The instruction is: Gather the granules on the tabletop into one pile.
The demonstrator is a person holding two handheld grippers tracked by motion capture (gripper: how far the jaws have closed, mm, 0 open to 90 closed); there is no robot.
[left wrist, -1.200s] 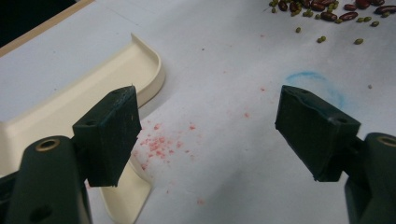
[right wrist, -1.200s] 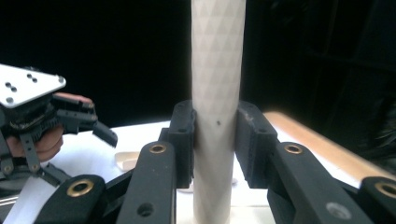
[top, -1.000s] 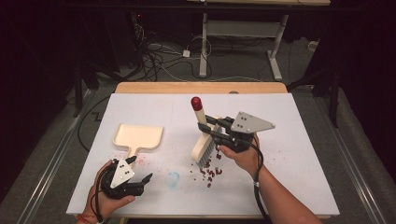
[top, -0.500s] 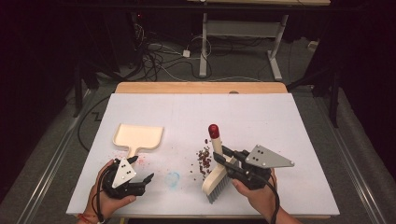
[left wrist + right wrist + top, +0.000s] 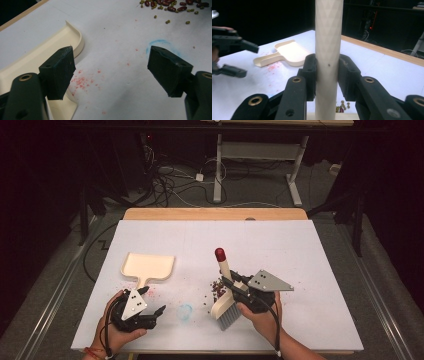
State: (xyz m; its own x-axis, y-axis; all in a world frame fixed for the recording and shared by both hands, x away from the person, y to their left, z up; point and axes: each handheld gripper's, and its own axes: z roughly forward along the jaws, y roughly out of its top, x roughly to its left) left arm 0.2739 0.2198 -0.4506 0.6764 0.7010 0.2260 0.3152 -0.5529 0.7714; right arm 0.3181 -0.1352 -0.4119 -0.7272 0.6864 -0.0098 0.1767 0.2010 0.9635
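Observation:
My right gripper (image 5: pixel 234 287) is shut on the cream handle of a hand brush (image 5: pixel 223 265) with a red tip, and the handle (image 5: pixel 329 30) stands between its pads. The grey bristles (image 5: pixel 230 316) reach the white table on the near side of a pile of red and green beans (image 5: pixel 218 289). At the near left, my left gripper (image 5: pixel 152 301) is open with nothing between its jaws (image 5: pixel 116 67). It rests just beside the handle of the cream dustpan (image 5: pixel 148 266), whose rim (image 5: pixel 75 37) lies to the left of its jaws.
A blue ring mark (image 5: pixel 185 311) and red specks (image 5: pixel 82 81) lie on the white table (image 5: pixel 310 270) between the grippers. A wooden edge (image 5: pixel 215 213) borders the far side. Cables and desk legs are on the floor beyond.
My right gripper has carried the brush toward the near edge and a little right, and lowered it, so the bristles now sit on the near side of the beans. The left gripper has not moved.

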